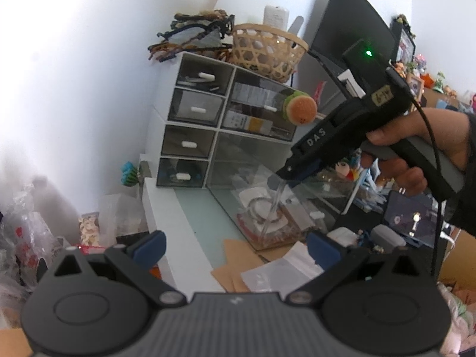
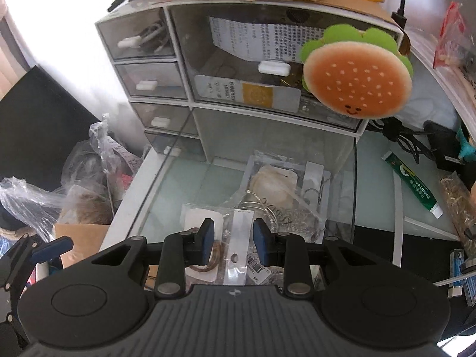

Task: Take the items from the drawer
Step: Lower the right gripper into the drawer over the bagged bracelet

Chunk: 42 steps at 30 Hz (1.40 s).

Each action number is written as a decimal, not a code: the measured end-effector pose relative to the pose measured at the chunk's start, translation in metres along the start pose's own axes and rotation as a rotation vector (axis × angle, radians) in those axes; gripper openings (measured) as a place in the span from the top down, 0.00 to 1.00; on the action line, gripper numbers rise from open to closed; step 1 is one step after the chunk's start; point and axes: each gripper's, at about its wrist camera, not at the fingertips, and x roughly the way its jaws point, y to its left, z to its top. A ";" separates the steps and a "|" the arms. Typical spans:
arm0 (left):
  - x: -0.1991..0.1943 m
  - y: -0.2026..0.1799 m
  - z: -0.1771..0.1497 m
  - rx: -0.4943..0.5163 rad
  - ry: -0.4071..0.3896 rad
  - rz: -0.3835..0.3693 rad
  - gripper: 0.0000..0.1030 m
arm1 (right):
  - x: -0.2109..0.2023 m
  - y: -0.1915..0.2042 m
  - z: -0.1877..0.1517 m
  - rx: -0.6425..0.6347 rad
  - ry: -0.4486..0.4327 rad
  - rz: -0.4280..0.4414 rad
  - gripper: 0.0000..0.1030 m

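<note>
Clear drawer (image 2: 354, 184) pulled out of organizer (image 2: 190, 101); right gripper (image 2: 233, 238) over clear packet (image 2: 238, 255), fingers apart, not clamped; left gripper (image 1: 235, 247) wide apart, holding nothing

Bright daylight is washing out the white wall (image 1: 74, 74) in the left wrist view, blurring it into haze. Fisheye distortion is bending both pictures, with dark corners framing them. The clear drawer (image 2: 250, 178) is catching soft glare. A green indicator light (image 1: 369, 53) is glowing. Near edges are looking soft.
</note>
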 end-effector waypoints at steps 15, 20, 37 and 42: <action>-0.005 0.005 0.002 -0.008 -0.016 0.006 0.00 | 0.020 0.011 0.010 -0.081 0.103 0.008 0.69; -0.003 0.006 0.001 -0.009 -0.011 0.003 0.00 | 0.023 0.009 0.010 -0.079 0.108 0.031 0.69; 0.000 0.006 0.000 -0.007 -0.004 0.004 0.00 | 0.014 0.007 0.015 -0.055 0.109 0.125 0.75; 0.001 0.006 -0.001 -0.007 -0.002 0.010 0.00 | 0.014 0.008 0.018 -0.062 0.124 0.134 0.75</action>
